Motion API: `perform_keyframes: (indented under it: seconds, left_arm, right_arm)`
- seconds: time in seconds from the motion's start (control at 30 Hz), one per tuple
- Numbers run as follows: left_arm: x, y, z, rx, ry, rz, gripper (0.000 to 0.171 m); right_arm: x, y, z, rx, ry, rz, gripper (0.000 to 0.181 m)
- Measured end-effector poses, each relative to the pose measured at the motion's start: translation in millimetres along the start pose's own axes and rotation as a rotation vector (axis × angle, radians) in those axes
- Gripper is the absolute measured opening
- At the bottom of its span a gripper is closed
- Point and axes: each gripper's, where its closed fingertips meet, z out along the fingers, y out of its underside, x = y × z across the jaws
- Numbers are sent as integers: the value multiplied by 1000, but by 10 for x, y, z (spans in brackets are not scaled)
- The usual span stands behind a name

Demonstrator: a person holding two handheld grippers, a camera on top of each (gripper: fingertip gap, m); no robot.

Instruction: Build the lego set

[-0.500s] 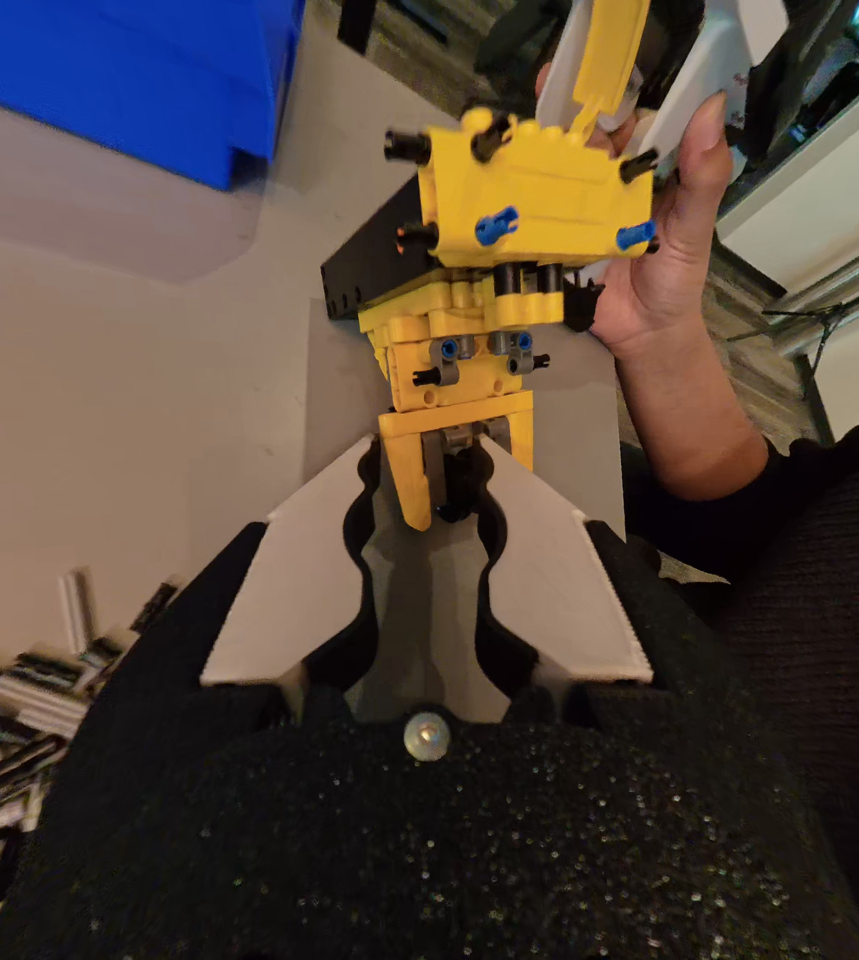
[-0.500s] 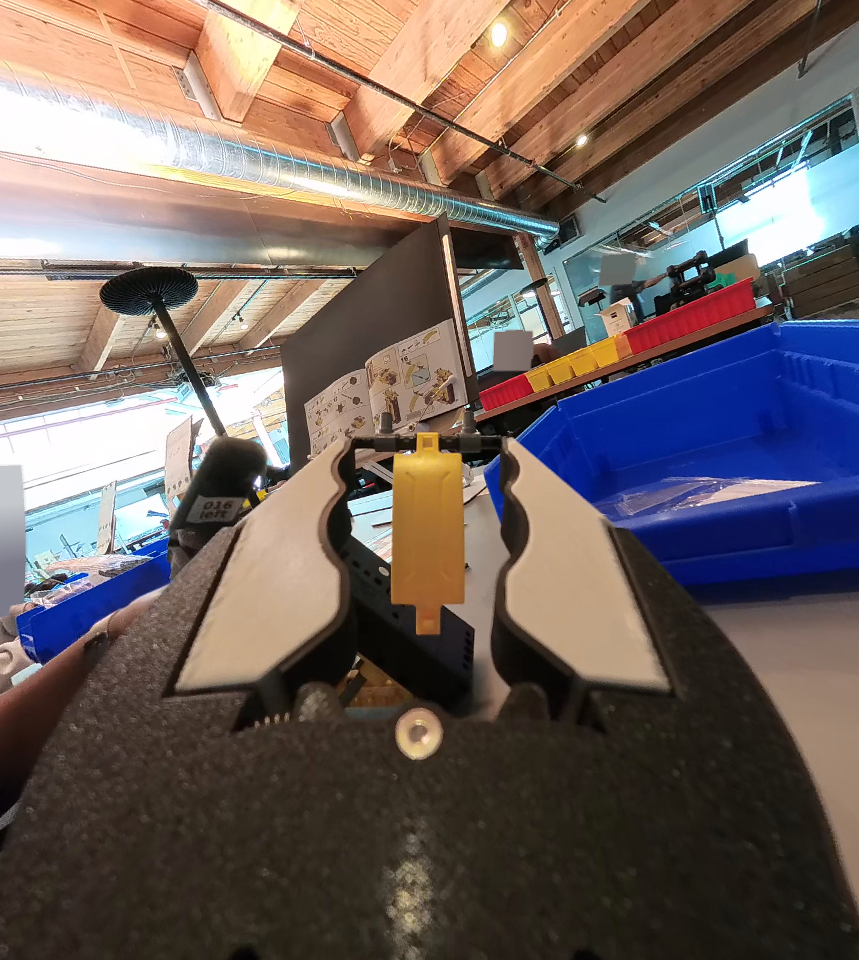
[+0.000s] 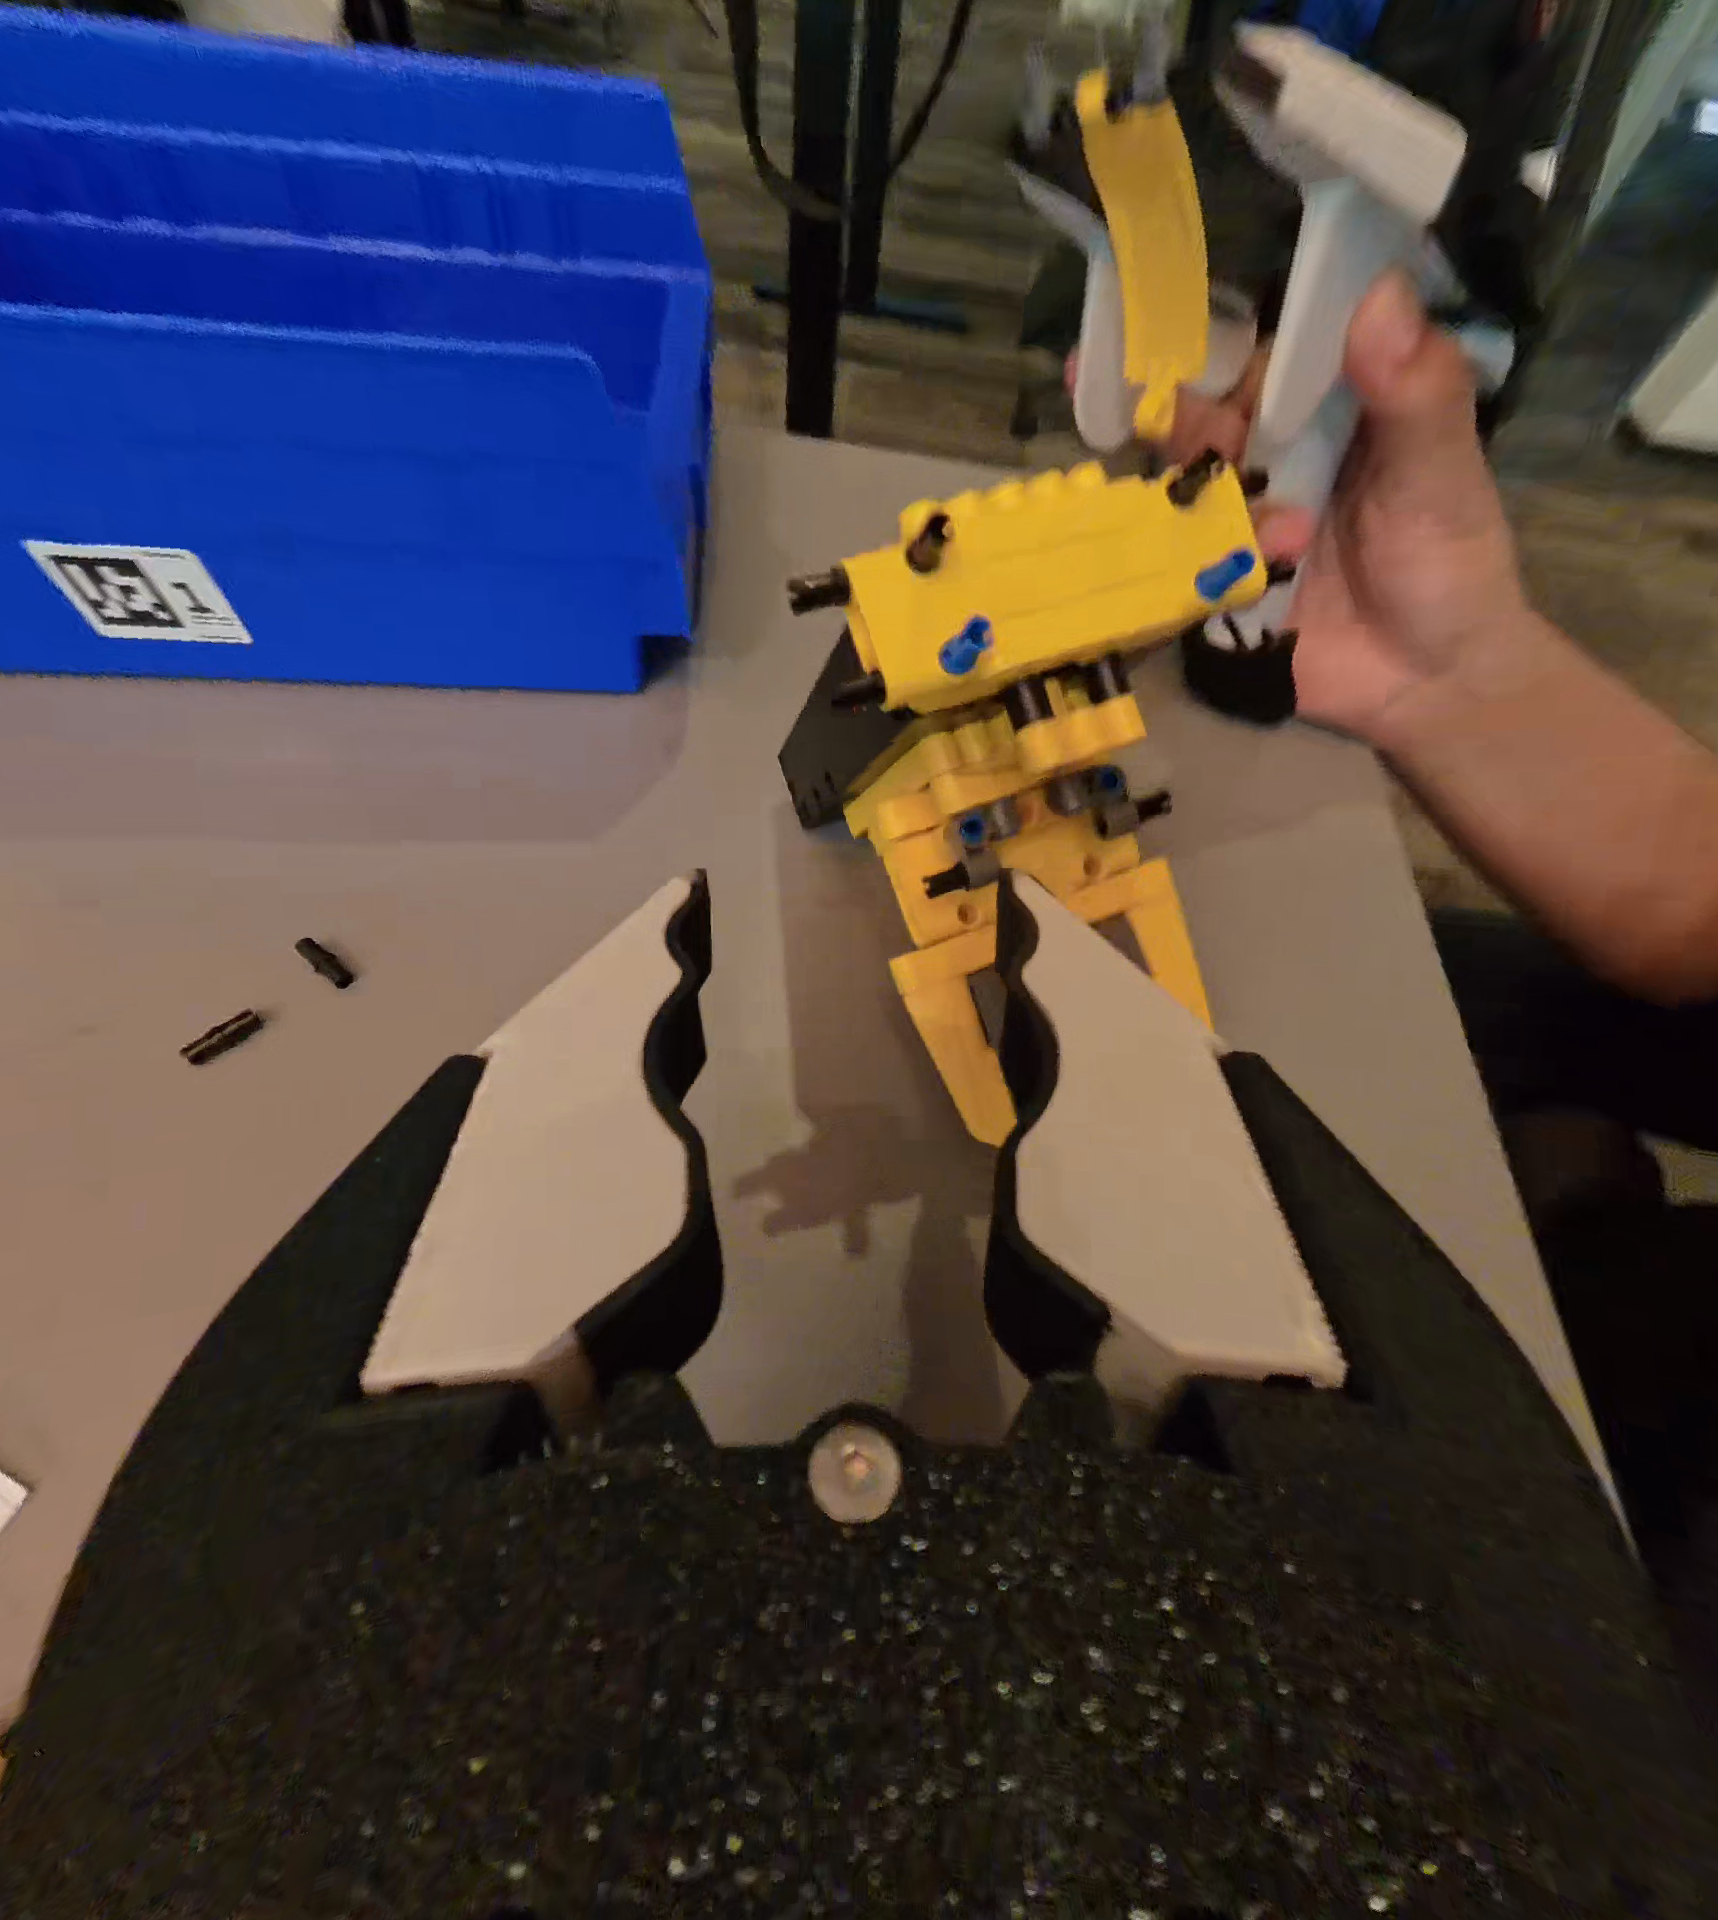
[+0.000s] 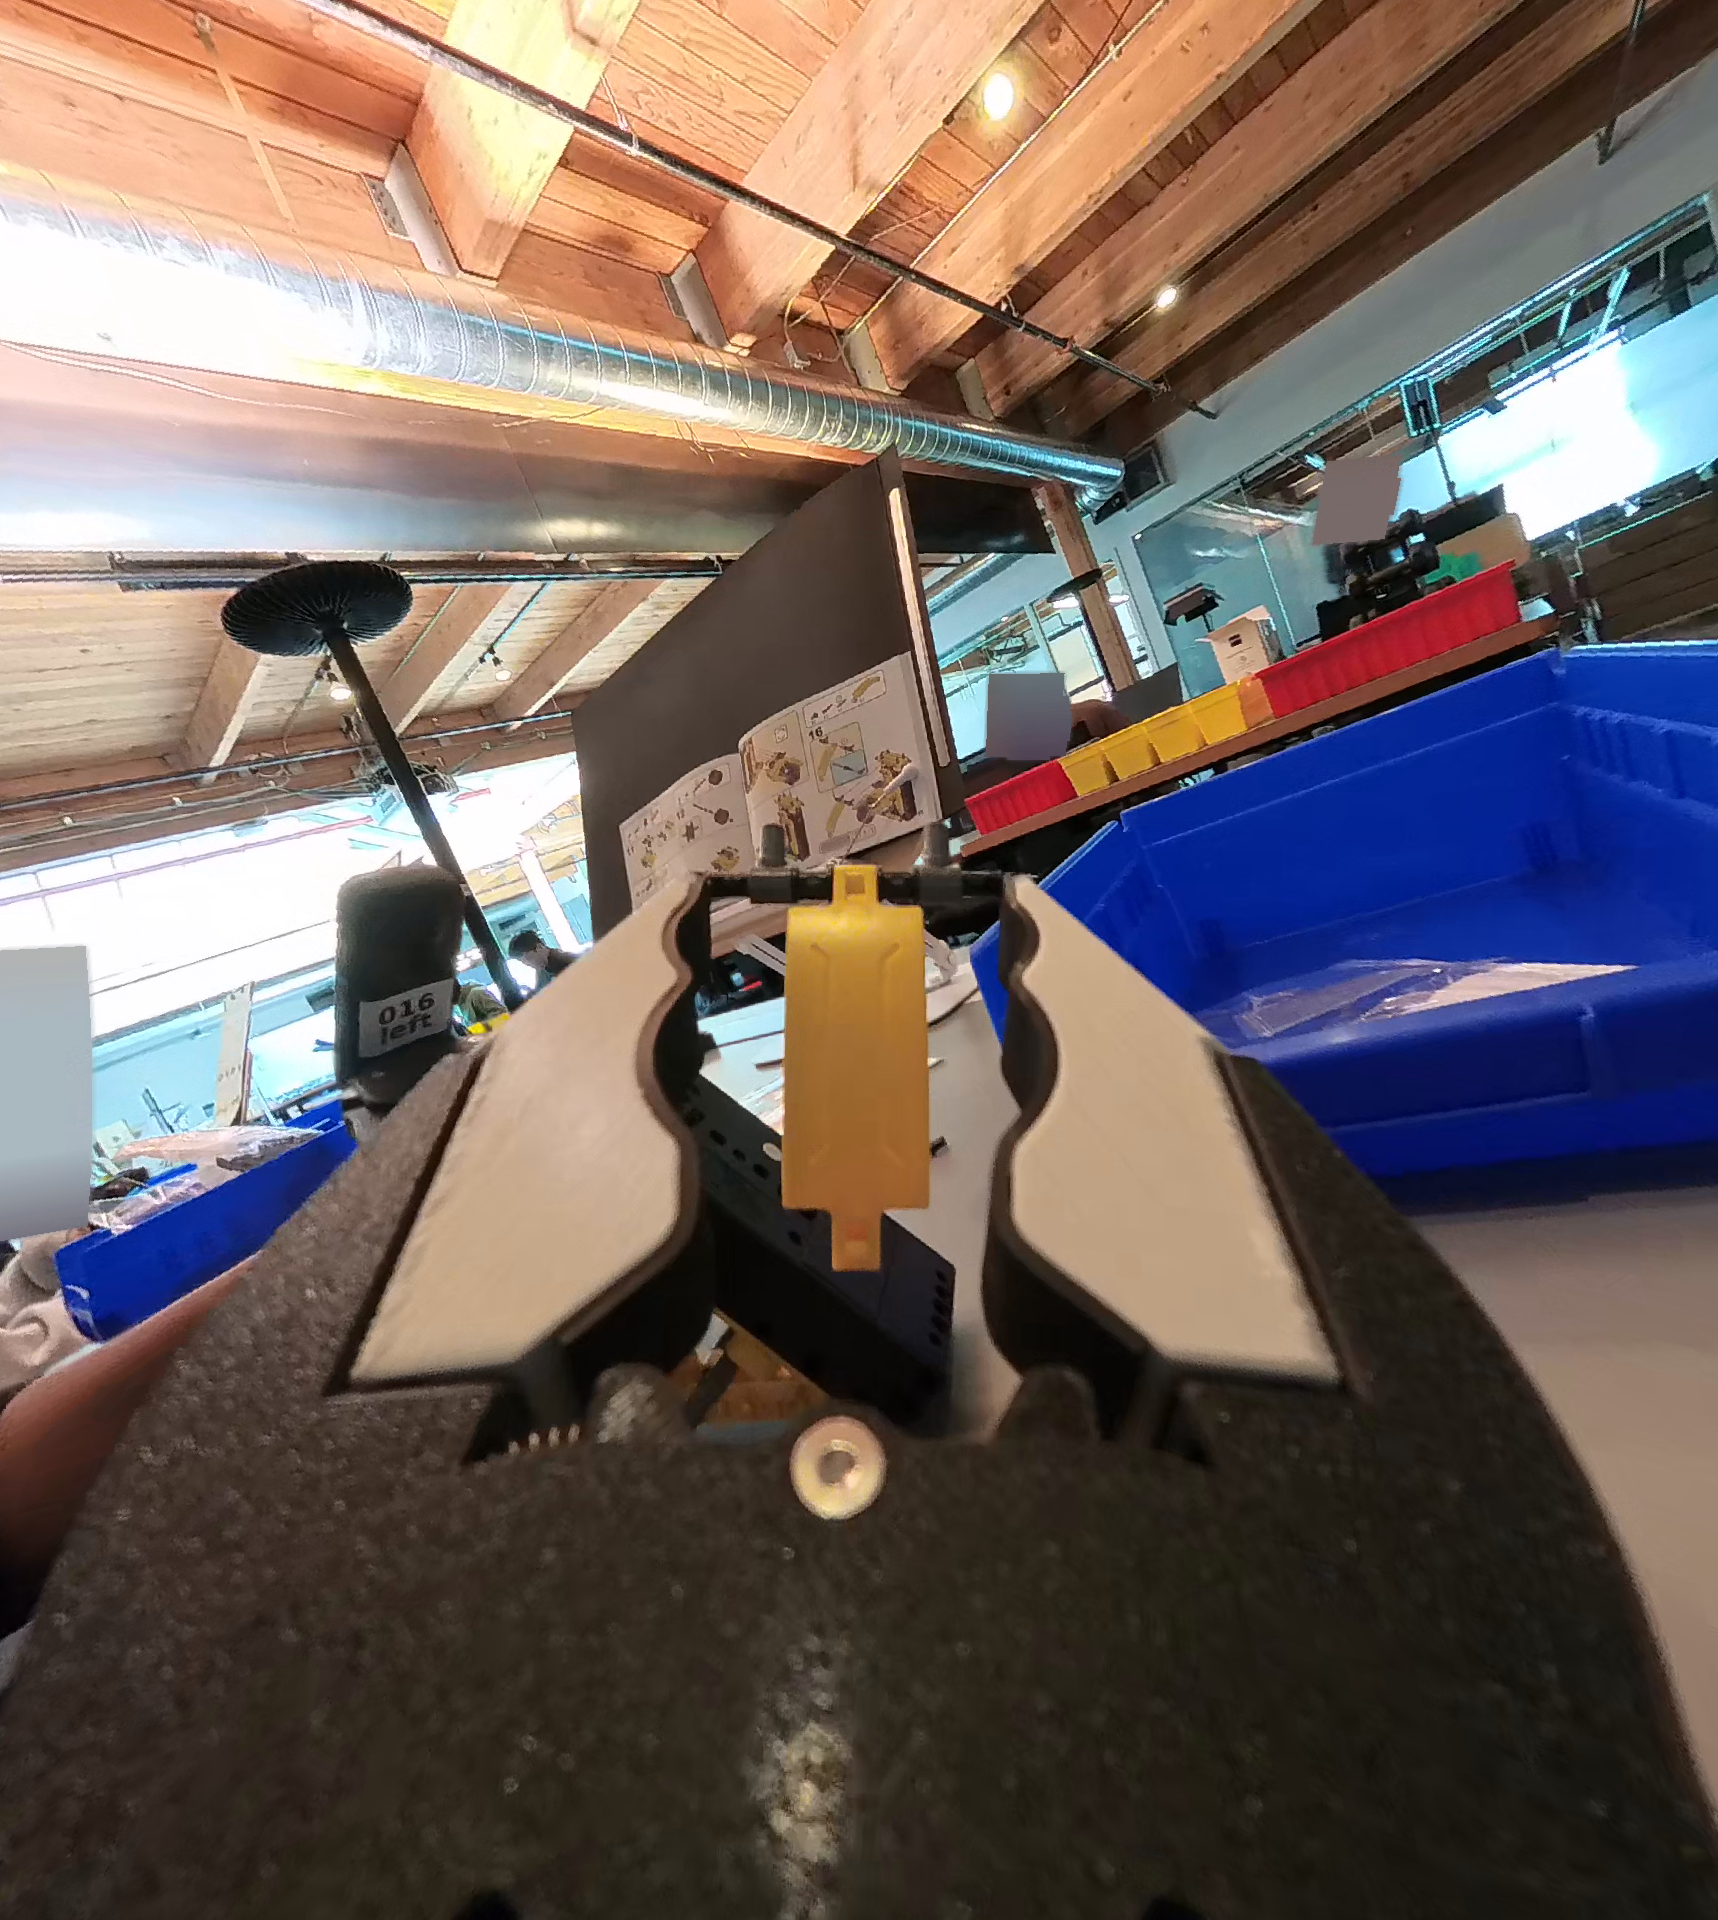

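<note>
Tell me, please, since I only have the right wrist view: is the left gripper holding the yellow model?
Observer: No. The left gripper is open with nothing between its fingers; the yellow model sits close by its right finger.
Operator: Thank you. Are any loose parts lying on the table?
Observer: Yes. Two black pins lie on the grey table, to the left of the left gripper.

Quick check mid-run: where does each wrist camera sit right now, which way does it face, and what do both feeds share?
Left wrist view: behind the open left gripper, facing down at the grey table and yellow brick model; a hand holds the right gripper.
Right wrist view: behind the right gripper, tilted up toward the ceiling; it holds a yellow panel.
Shared: yellow panel, blue bin.
</note>
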Motion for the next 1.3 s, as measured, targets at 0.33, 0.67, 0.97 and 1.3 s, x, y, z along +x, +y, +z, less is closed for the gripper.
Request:
perform_keyframes:
  seconds: [0.33,0.67,0.97,1.3]
  left_arm:
    - [264,-85,338,-47,157,-11,62]
    - [518,-112,492,34,36,-156,32]
    - [152,12,116,134,-357,-366,32]
    - [149,149,-63,132,-405,-446,42]
  right_arm:
    - [-5,-26,-19,18,-14,19,55]
    - [-2,-35,-27,25,-18,26,55]
    - [0,-23,-19,17,-14,21,55]
    - [9,-15,-12,12,-7,18,54]
